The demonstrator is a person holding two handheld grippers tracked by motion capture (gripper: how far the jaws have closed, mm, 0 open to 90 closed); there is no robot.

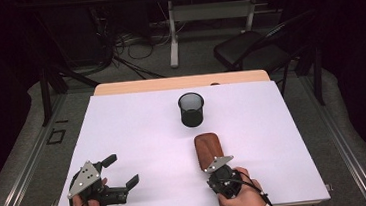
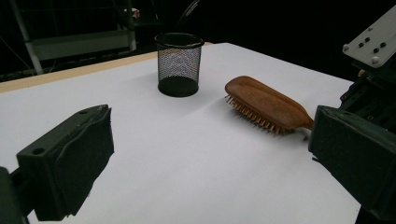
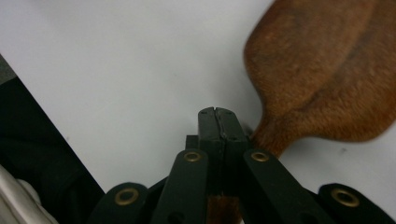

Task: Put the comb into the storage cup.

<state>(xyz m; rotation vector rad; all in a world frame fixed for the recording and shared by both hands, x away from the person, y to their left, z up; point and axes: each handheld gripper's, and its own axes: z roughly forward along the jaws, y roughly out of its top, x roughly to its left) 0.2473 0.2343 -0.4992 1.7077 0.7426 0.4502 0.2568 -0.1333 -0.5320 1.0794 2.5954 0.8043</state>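
Note:
A wooden hairbrush (image 1: 208, 150) lies bristles down on the white table (image 1: 139, 137), right of centre, its handle pointing toward the person. In the right gripper view my right gripper (image 3: 217, 114) has its jaws pressed together with nothing between them, and the hairbrush (image 3: 322, 70) handle runs underneath them. Whether they touch it I cannot tell. From above, the right gripper (image 1: 217, 164) sits over the handle end. My left gripper (image 1: 121, 171) rests open at the front left, held by a hand. Its own view looks between its wide jaws, left gripper (image 2: 210, 158), at the hairbrush (image 2: 261, 102).
A black mesh cup (image 1: 191, 110) stands upright near the table's far middle, beyond the brush; it is also the mesh cup (image 2: 178, 63) in the left gripper view. A dark chair (image 1: 251, 49) and cables lie on the floor behind the table.

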